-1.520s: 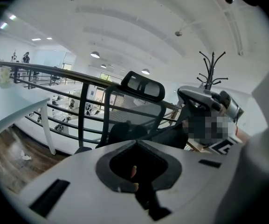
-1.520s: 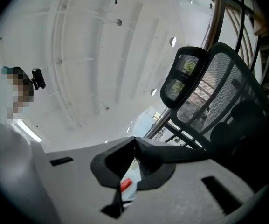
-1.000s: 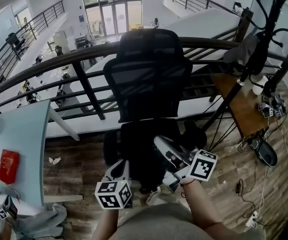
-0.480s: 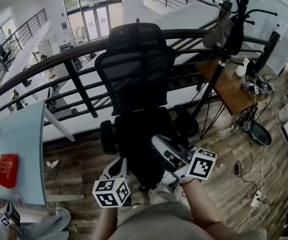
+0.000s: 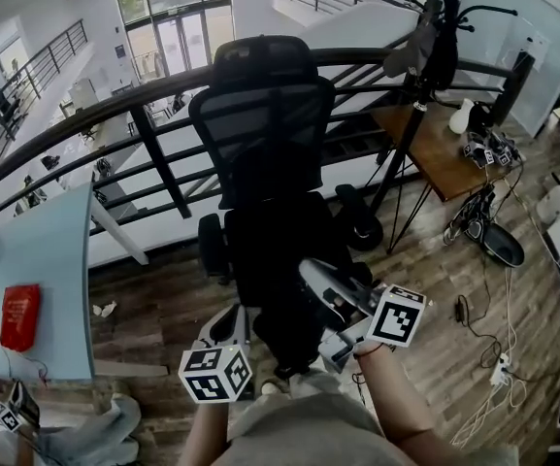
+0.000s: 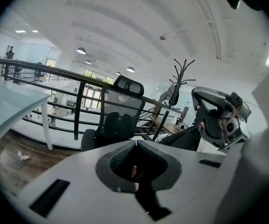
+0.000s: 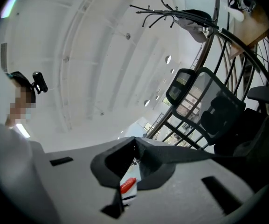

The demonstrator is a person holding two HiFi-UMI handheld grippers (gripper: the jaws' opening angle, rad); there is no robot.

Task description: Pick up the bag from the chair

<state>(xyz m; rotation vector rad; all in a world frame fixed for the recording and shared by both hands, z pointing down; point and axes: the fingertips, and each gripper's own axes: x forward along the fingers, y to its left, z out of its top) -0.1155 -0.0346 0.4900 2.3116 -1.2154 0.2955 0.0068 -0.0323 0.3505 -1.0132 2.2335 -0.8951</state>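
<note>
Bag strap is where the grip sits: the right hand-held gripper has its jaws pressed together on a dark strap that runs out of them toward the black bag. The left hand-held gripper is closed too, with nothing between its jaws, and sits just beside the bag on the other side. In the head view the bag shows as a black bulk low in front of the chair, between the two grippers. It is black on black, so I cannot tell whether it hangs free or rests against the front edge of the seat.

My reading is that the grasp is made and the lift is the step in hand. The next move calls for keeping the right jaws clamped, since a thin strap can slide. The bag then has to come up and back toward the person until it clears the seat and the armrests. The free left hand-held gripper could steady the bag's body if it swings.
</note>
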